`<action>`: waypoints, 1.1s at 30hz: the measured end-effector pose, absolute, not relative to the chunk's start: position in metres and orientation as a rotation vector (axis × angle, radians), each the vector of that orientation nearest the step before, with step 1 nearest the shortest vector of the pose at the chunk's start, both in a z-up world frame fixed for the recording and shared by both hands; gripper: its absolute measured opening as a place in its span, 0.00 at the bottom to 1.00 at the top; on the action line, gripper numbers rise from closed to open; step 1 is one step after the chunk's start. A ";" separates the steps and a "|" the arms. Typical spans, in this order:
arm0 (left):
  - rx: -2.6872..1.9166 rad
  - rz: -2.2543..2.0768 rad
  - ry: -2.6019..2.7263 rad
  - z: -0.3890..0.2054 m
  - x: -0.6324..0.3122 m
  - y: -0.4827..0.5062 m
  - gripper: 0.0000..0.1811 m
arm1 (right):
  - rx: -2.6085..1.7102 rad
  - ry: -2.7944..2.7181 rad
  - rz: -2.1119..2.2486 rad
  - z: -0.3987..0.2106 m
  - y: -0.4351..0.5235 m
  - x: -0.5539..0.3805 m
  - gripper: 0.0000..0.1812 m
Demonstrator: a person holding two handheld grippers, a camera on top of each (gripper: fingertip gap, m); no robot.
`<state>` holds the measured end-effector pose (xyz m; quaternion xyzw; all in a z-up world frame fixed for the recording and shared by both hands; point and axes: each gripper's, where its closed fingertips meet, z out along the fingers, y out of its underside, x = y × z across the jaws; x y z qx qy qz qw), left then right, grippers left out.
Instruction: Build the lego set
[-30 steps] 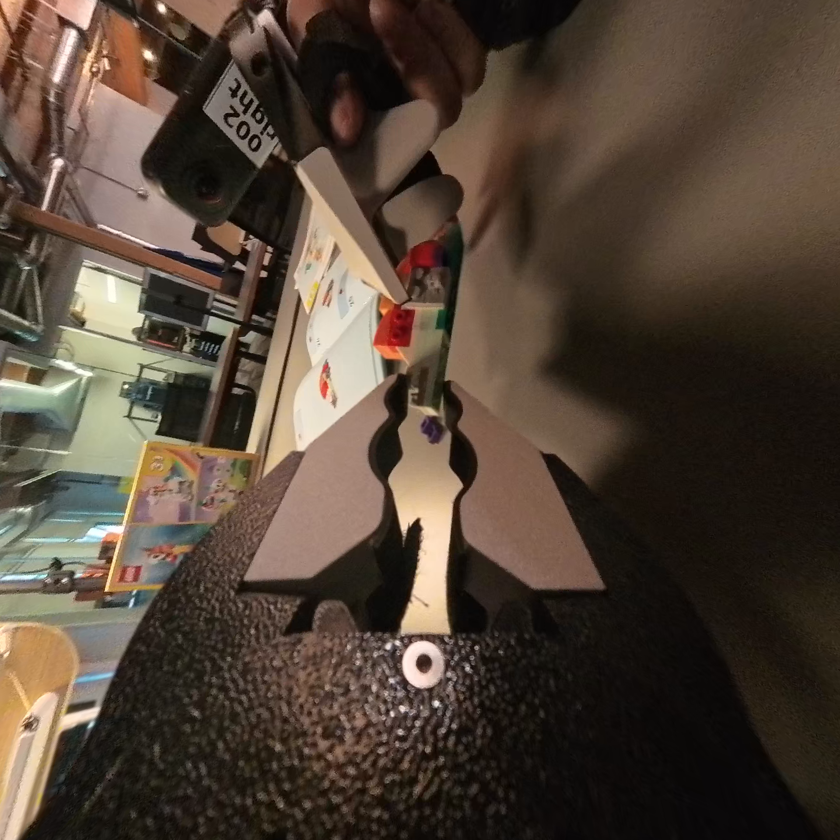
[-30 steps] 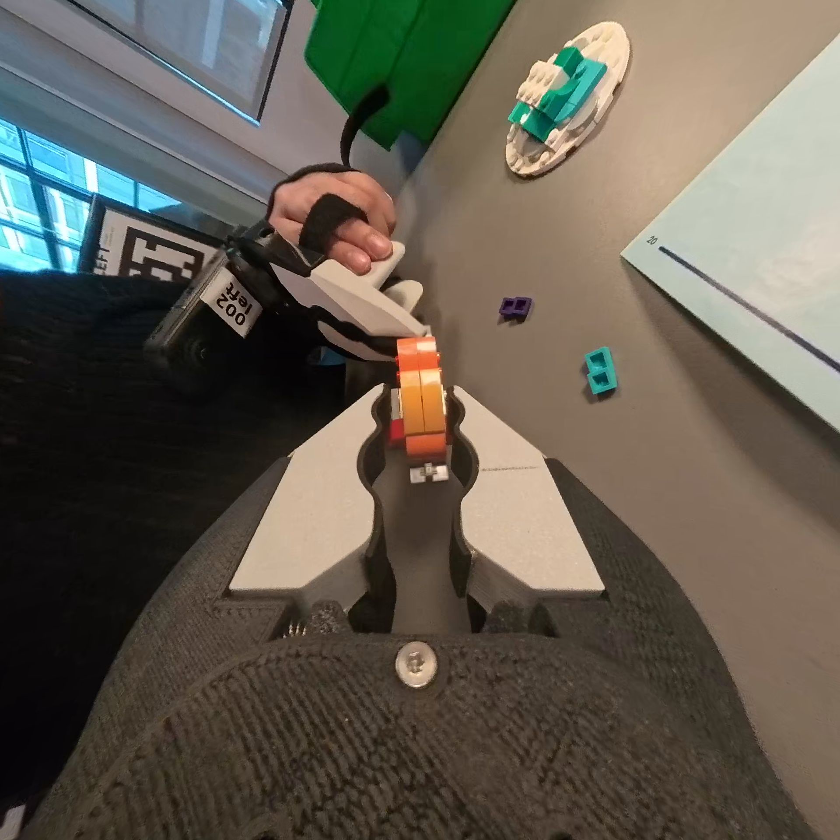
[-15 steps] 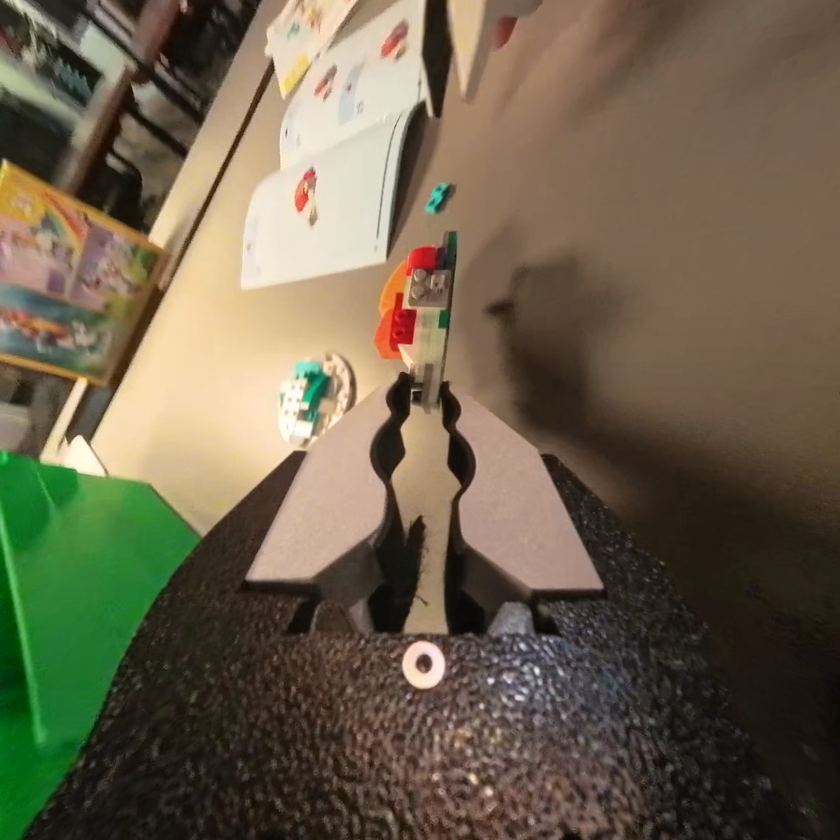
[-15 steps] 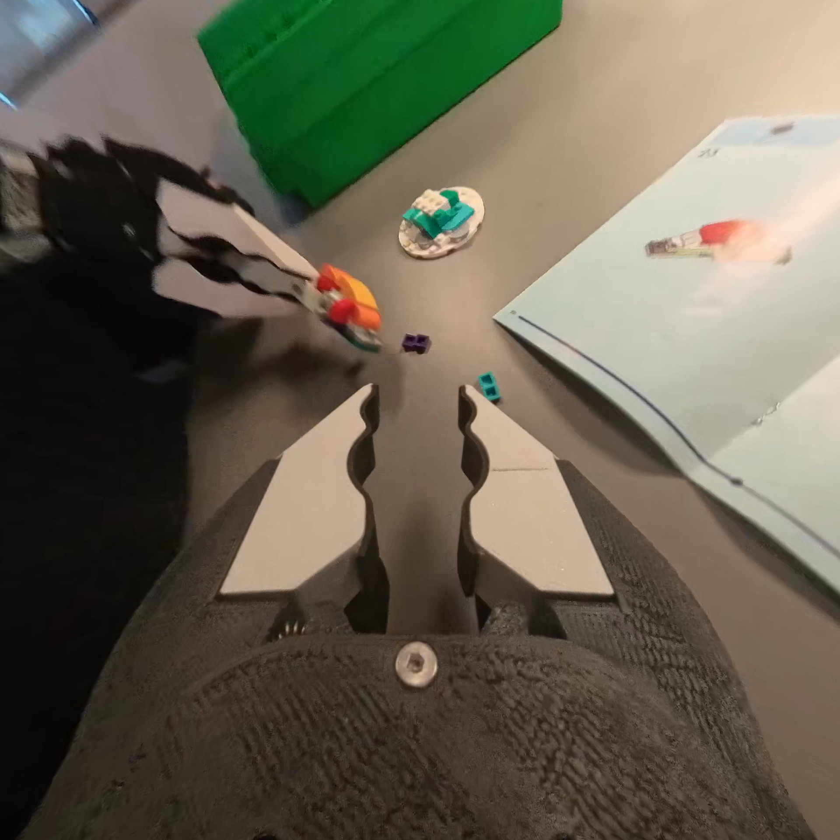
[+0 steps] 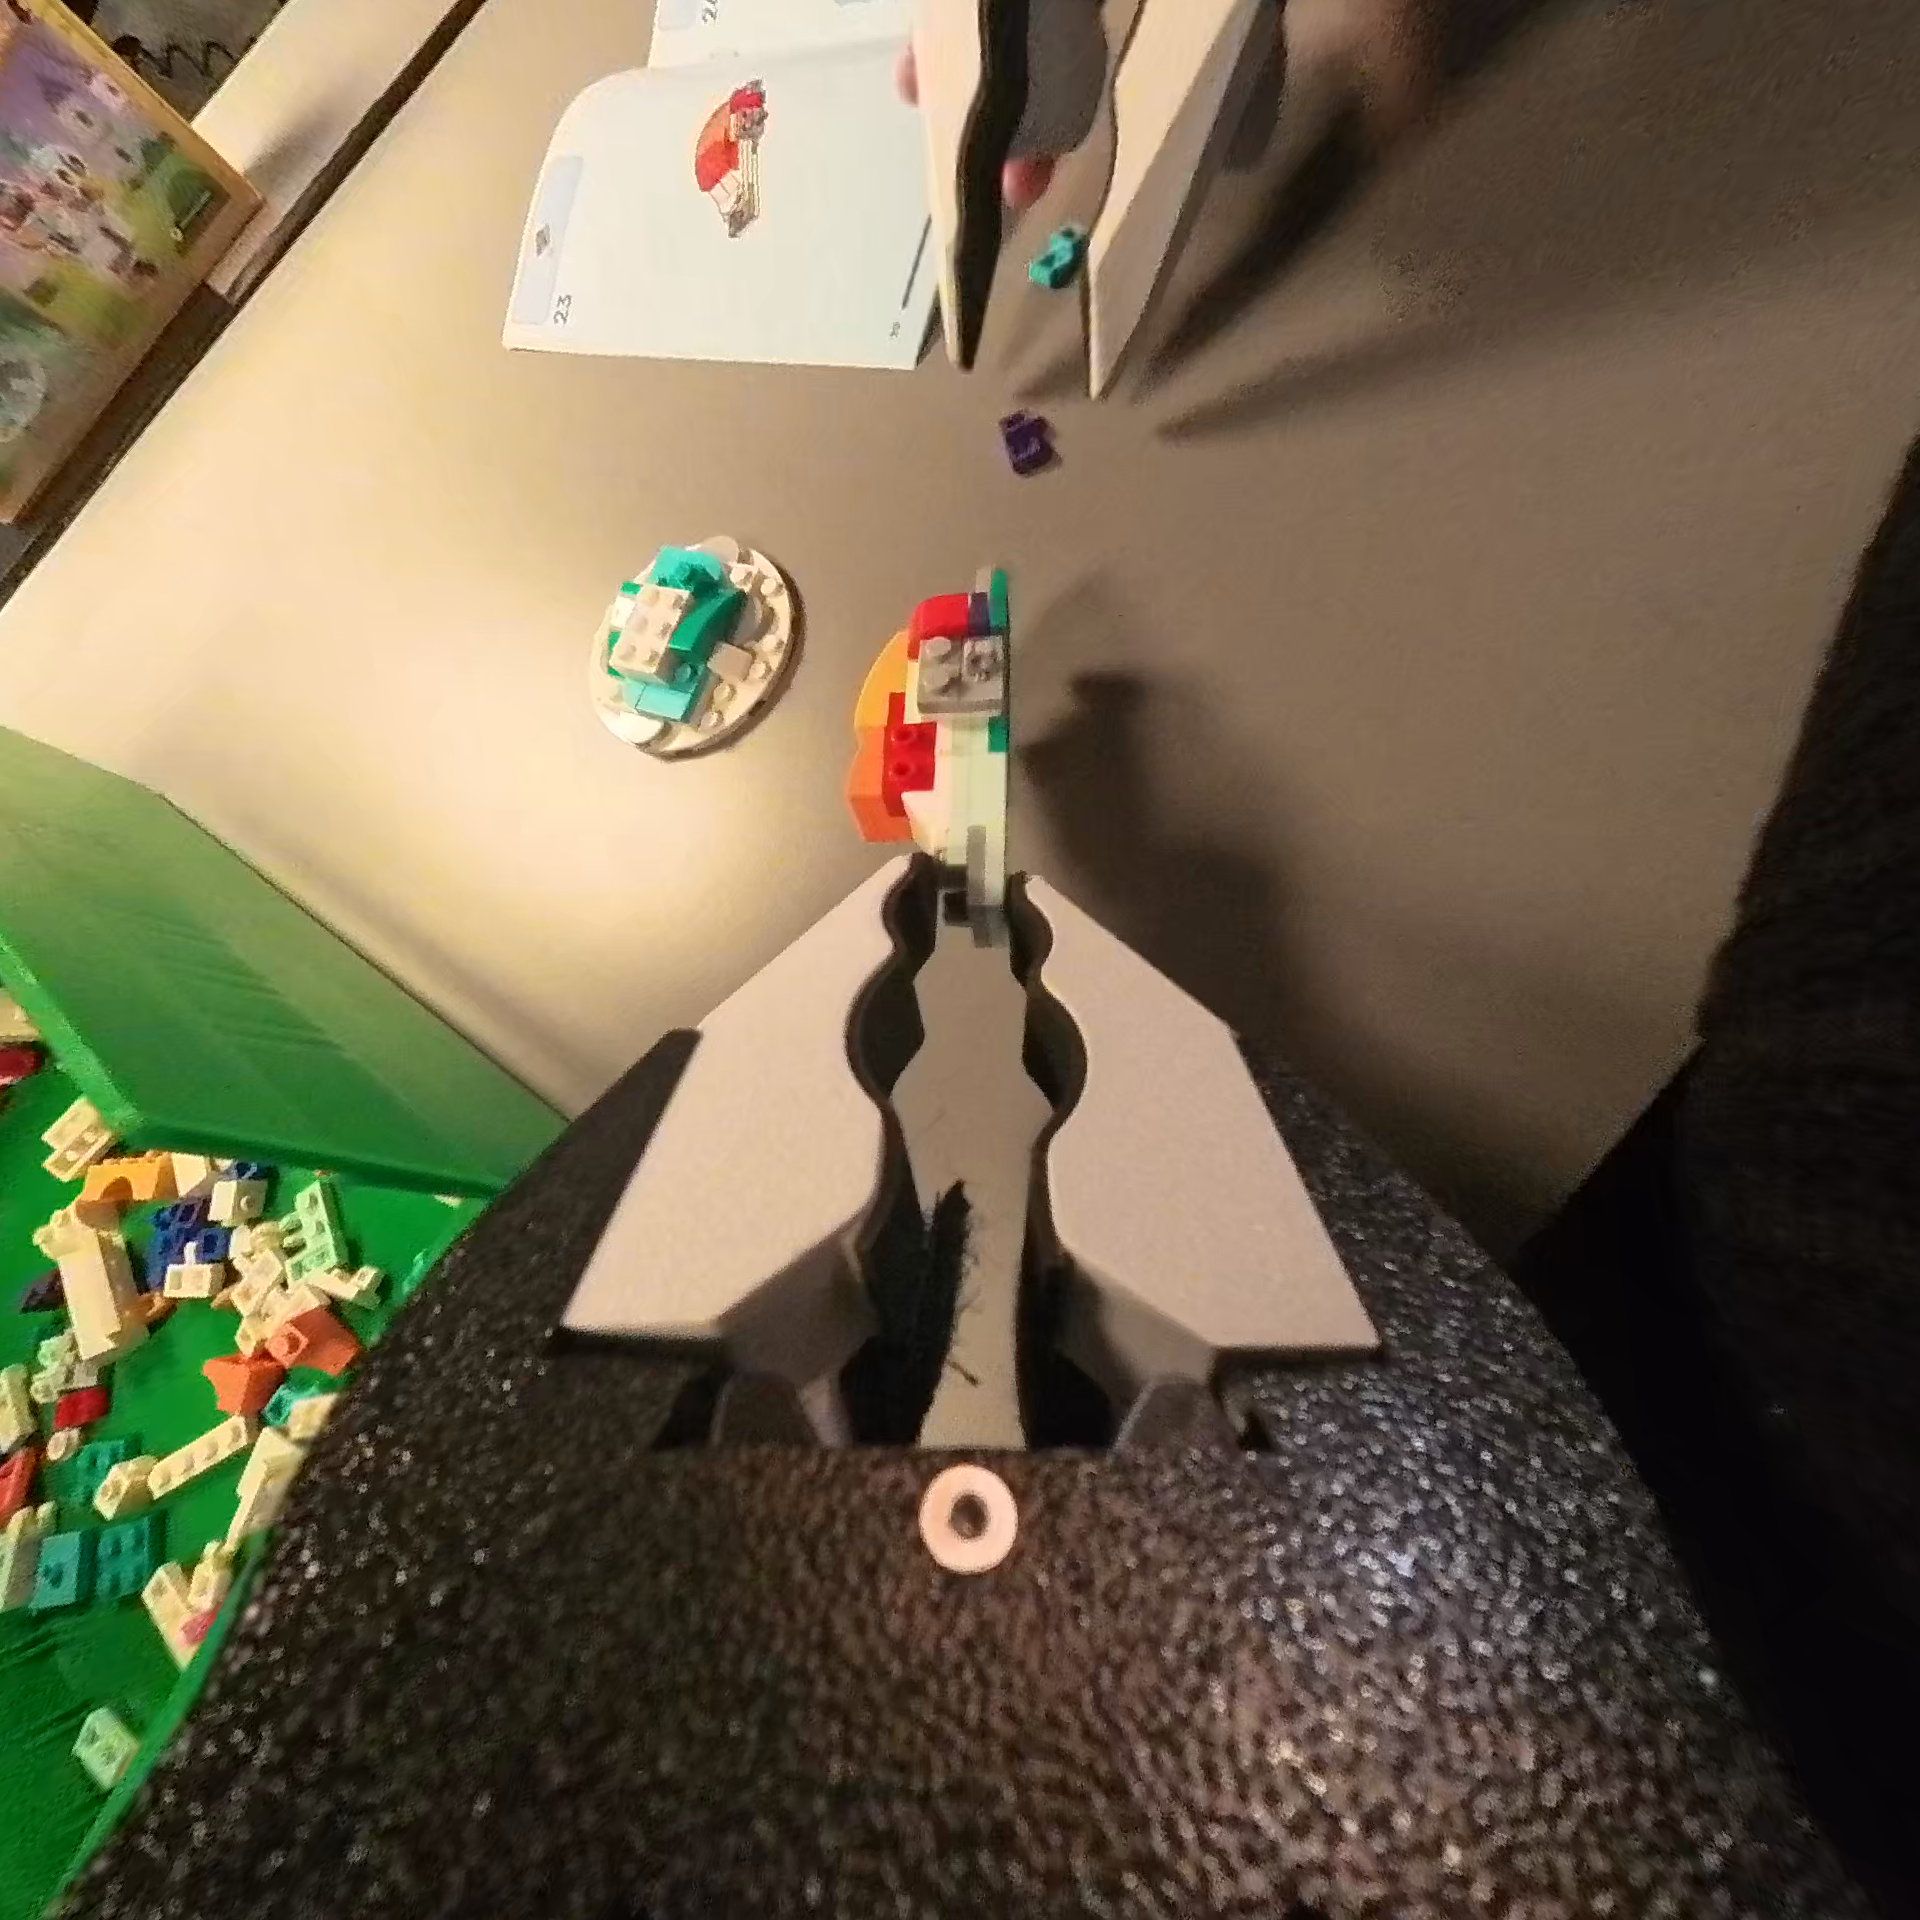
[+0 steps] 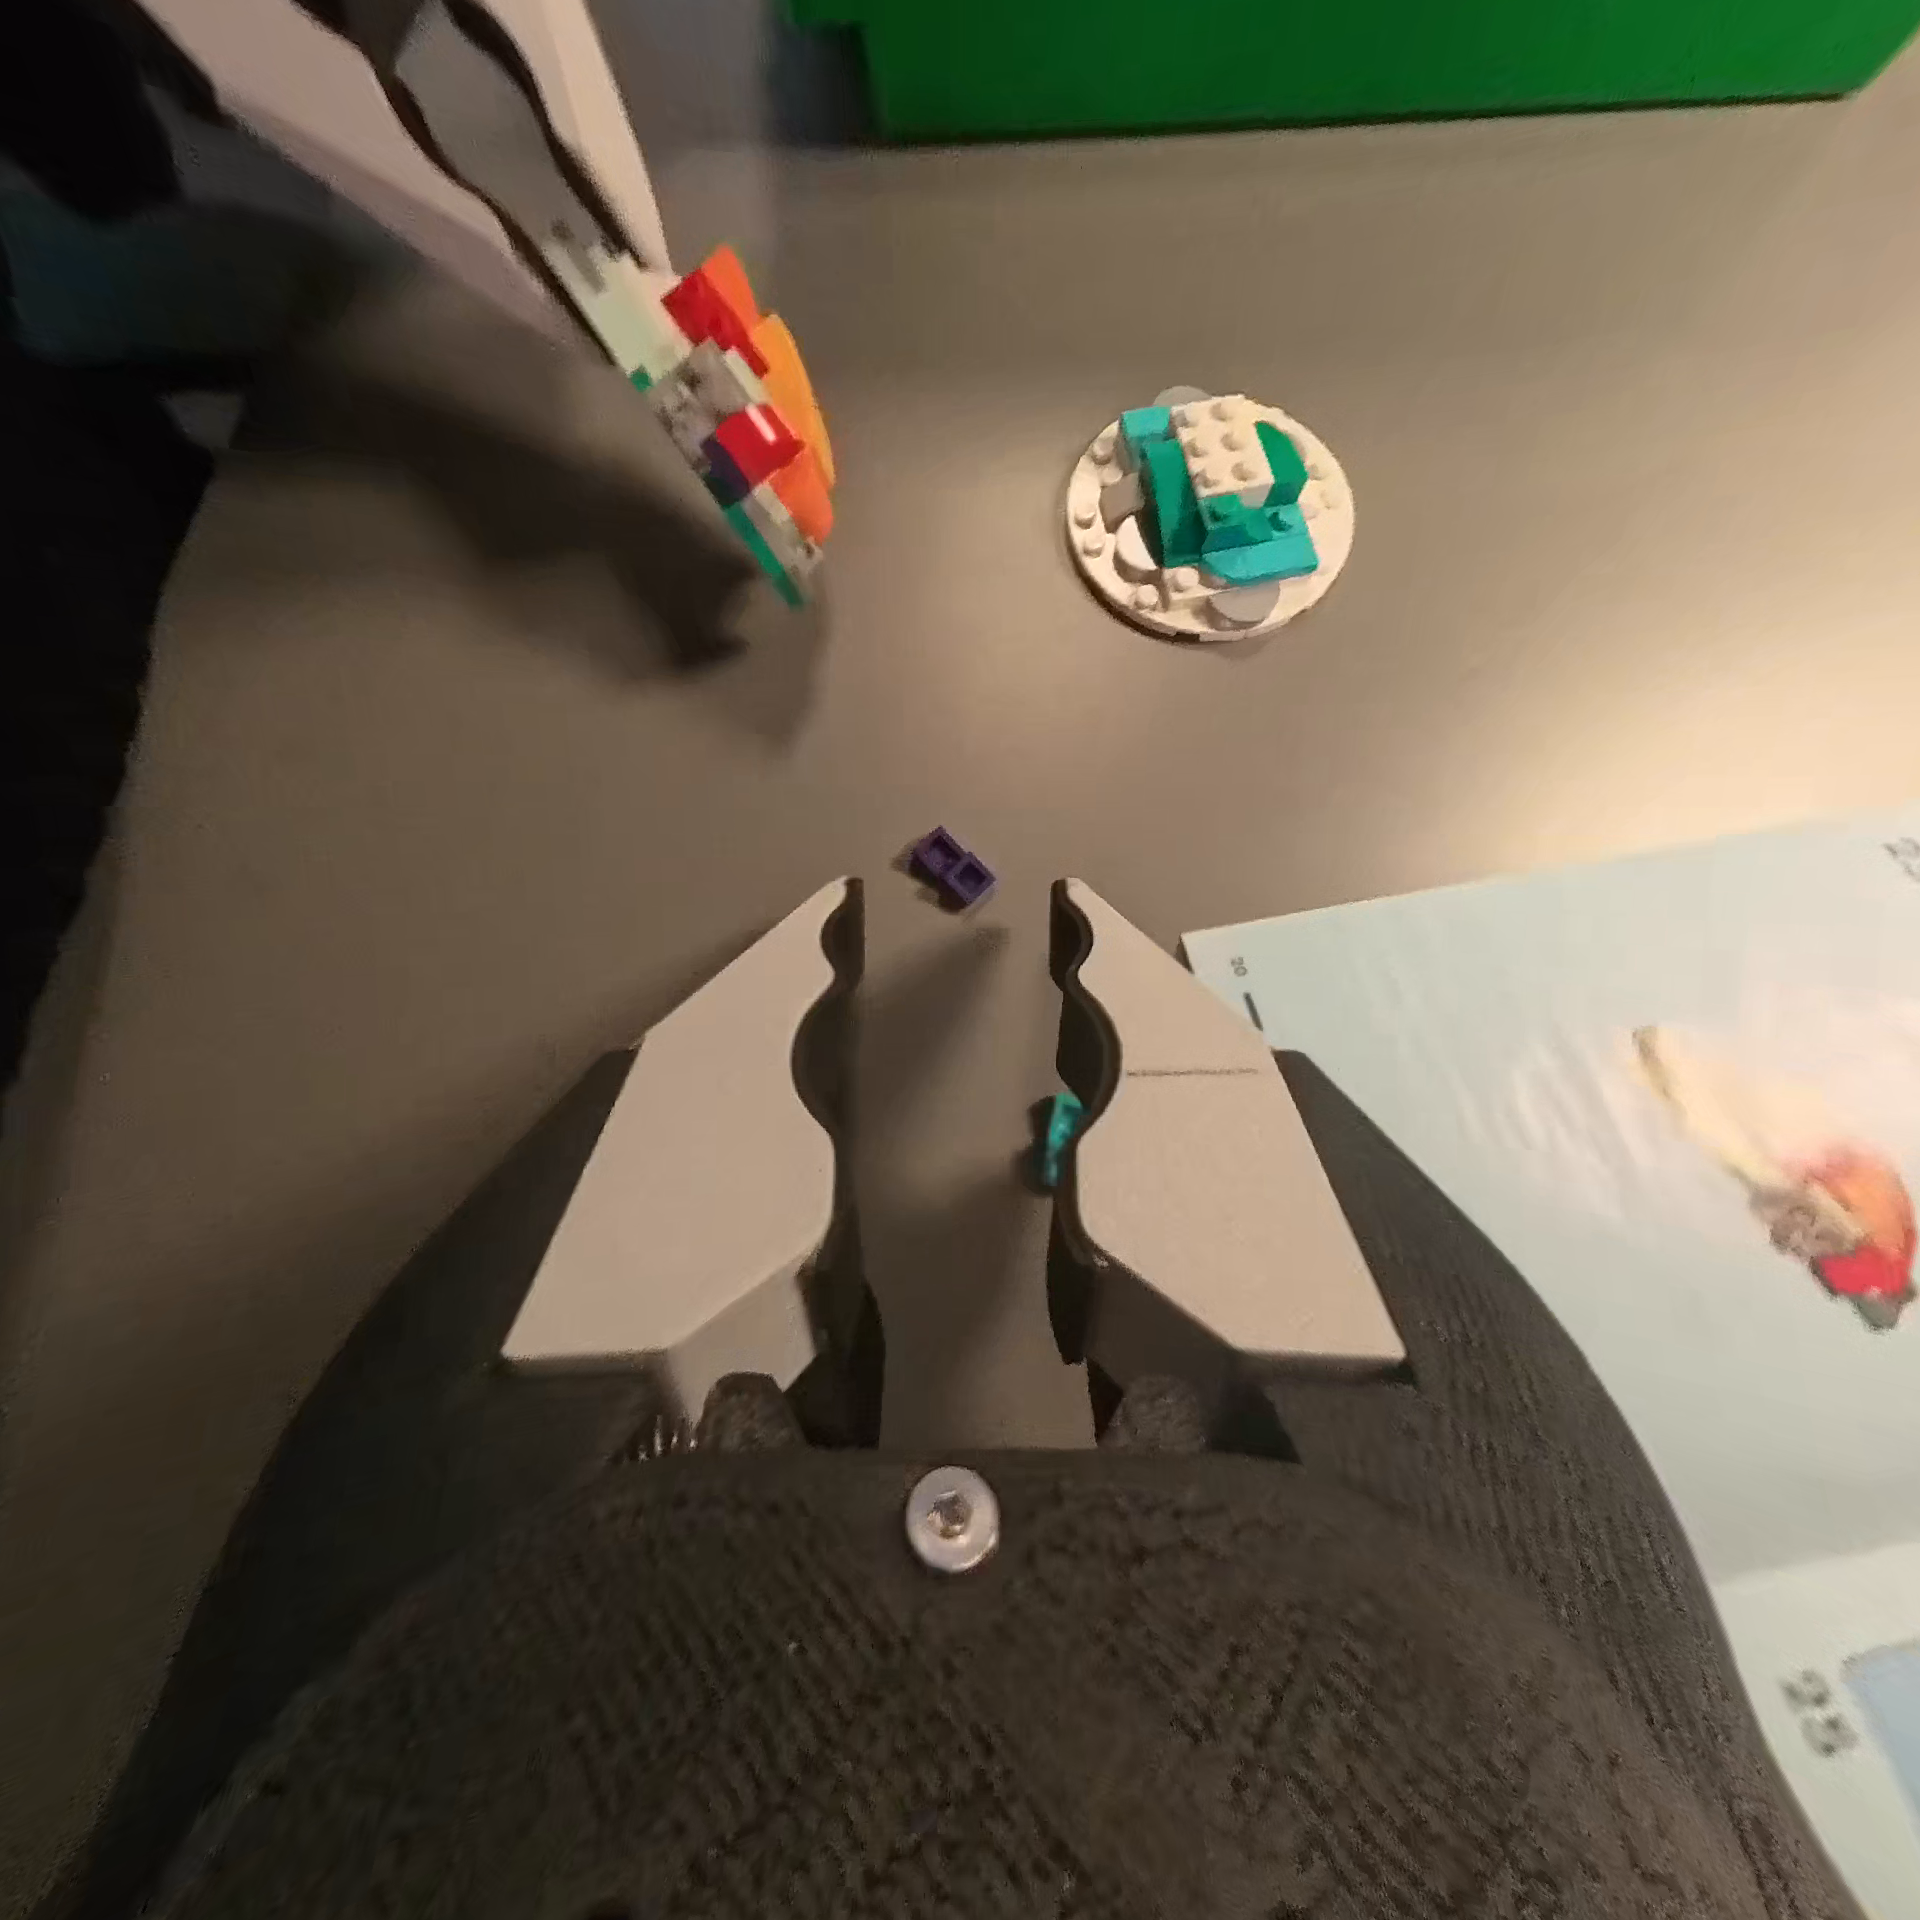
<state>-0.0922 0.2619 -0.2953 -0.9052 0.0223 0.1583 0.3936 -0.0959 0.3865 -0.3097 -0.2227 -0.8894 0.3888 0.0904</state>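
Between the left gripper's wavy grey fingers, a studded multicoloured brick model.

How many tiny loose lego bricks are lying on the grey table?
2: a purple brick just ahead of the right gripper, and a teal brick partly hidden by its finger. Others may be hidden.

Open instruction booklet carries printed page numbers at corners; box print too blurred, perhaps branding.

Left tool pinched closed; right tool spread apart.
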 end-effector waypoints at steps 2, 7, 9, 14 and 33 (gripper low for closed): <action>-2.287 0.393 0.050 -0.293 -0.093 0.264 0.06 | -0.549 -2.705 1.106 -0.314 0.387 -0.097 0.17; -2.278 0.379 0.049 -0.291 -0.094 0.264 0.06 | -0.387 -2.817 1.139 -0.319 0.381 -0.093 0.14; -2.275 0.364 0.045 -0.291 -0.093 0.264 0.06 | -0.372 -2.816 1.146 -0.319 0.380 -0.096 0.12; -2.237 0.359 0.029 -0.290 -0.094 0.268 0.06 | -0.321 -2.815 1.077 -0.319 0.382 -0.099 0.04; -2.076 0.237 -0.090 -0.277 -0.090 0.305 0.06 | 1.255 -1.692 -0.299 -0.302 0.418 -0.090 0.03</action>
